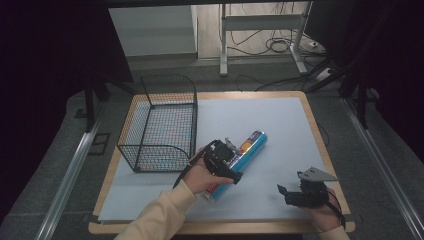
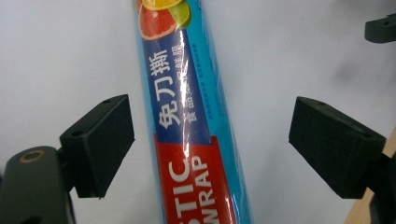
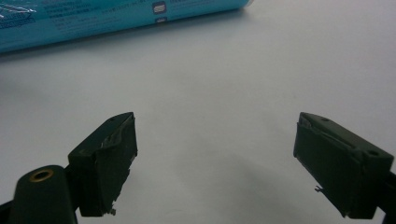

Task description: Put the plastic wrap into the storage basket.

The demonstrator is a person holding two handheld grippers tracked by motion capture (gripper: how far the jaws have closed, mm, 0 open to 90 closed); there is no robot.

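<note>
The roll [image 1: 248,146] is a long, thin tube of plastic wrap in a glossy sleeve: light blue sides, a dark blue band with white Chinese characters, a red band reading "TIC WRAP" in part, and fruit slices printed toward one end. In the high view it lies slantwise at centre frame on the pale blue mat [image 1: 280,120], its far end pointing to the upper right, its near end hidden under the left hand [image 1: 200,177]. The wire basket [image 1: 162,125] stands at left of centre on the mat's left part, near the roll but apart from it. The mat's upper right and the stretch between the two hands lie bare; a wooden table rim [image 1: 320,140] borders the mat on the right. The left gripper [image 2: 210,140] sits over the roll with jaws wide apart, one on each side of the tube; whether either touches it I cannot tell. The right gripper [image 3: 215,154], at lower right in the high view, has its jaws wide apart over bare mat, with the roll [image 3: 116,18] across the top of its view, well apart.
</note>
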